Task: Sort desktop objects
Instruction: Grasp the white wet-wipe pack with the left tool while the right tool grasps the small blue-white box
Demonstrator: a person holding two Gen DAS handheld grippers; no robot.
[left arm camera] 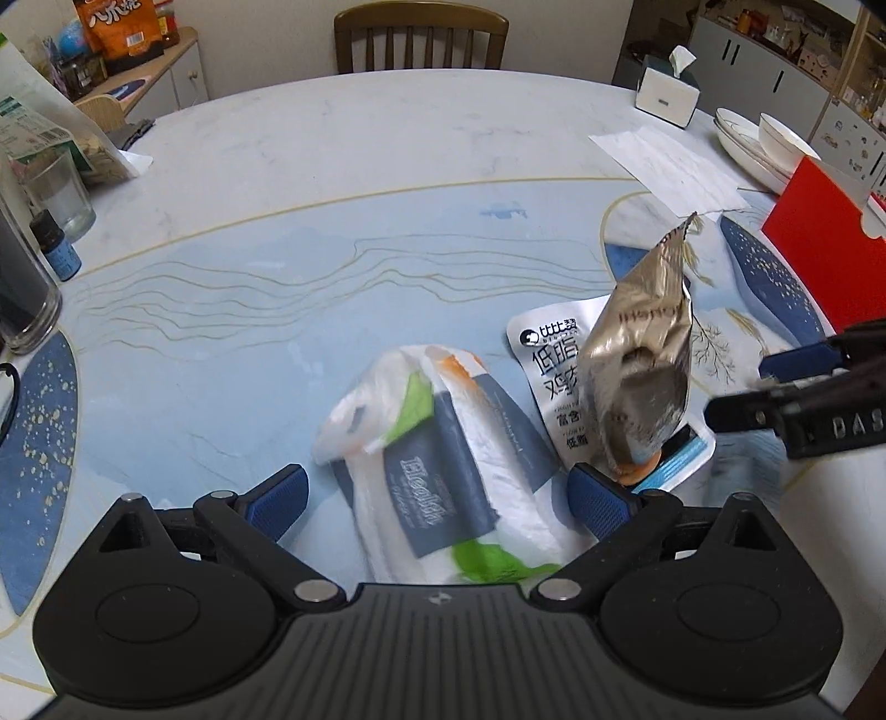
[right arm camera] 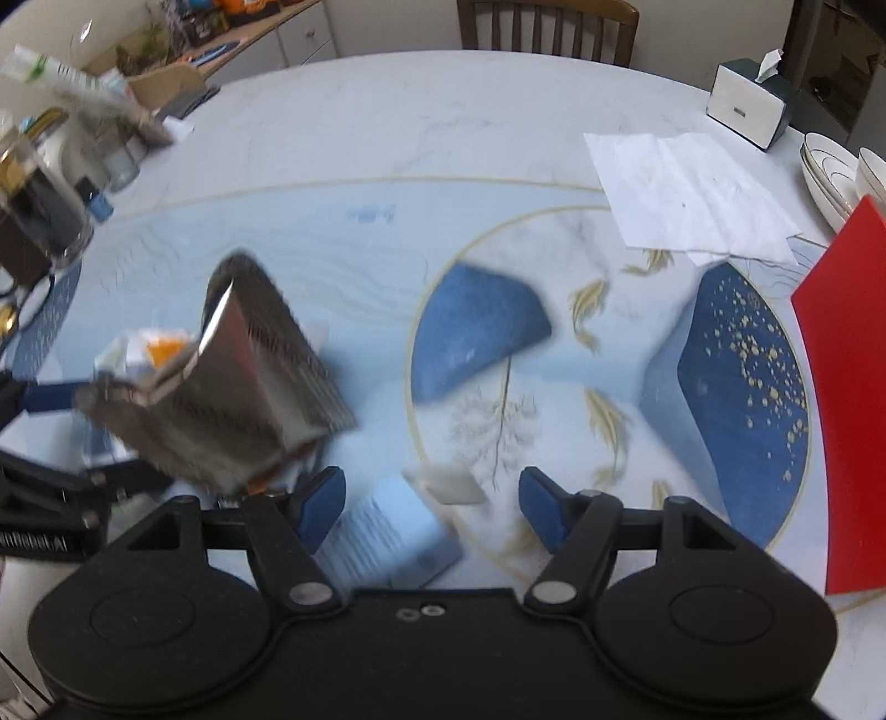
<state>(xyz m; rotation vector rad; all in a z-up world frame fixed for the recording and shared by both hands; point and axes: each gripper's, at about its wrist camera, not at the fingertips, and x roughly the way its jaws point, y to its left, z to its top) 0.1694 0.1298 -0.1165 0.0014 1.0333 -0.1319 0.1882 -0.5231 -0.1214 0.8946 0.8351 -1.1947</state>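
Table: a round table with white marble at the edge and a blue picture with gold fish in the middle. A wooden chair stands at its far side.
Left gripper: its blue fingers stand wide apart. They do not press on anything.
Tissue pack: a soft white pack with grey, green and orange patches. It lies on the table right between the left gripper's fingers.
Silver bag: crinkly and standing up, just past the left gripper's right finger. It rests on a flat white pouch with black writing.
Right gripper: wide open, nothing held. A blurry light blue packet lies under its fingers.
Far right of both grippers: white paper, a red folder, bowls and a tissue box.
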